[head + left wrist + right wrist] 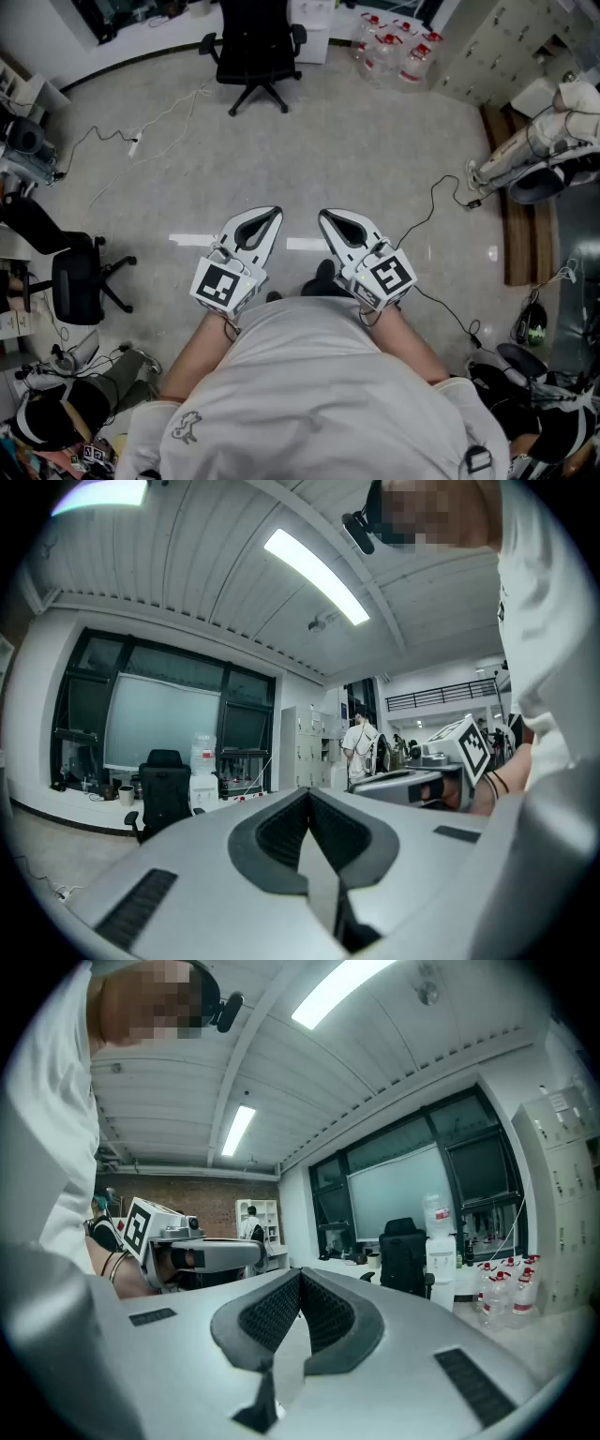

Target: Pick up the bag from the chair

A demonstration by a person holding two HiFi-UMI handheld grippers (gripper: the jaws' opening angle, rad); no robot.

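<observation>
A black office chair [258, 47] stands at the far side of the room, also seen small in the left gripper view [164, 794] and the right gripper view [405, 1260]. I cannot make out a bag on it in any view. My left gripper [272, 214] and right gripper [326, 217] are held side by side in front of my body, above the grey floor and well short of that chair. Both are shut with nothing between the jaws, whose tips meet in the left gripper view [307, 794] and the right gripper view [300, 1274].
A second black chair [80, 281] stands at the left by a cluttered desk. Cables [141, 131] trail over the floor. Water bottles [394, 47] stand at the back right. A white machine [539, 141] lies on a wooden strip at the right. A person [359, 747] stands far off.
</observation>
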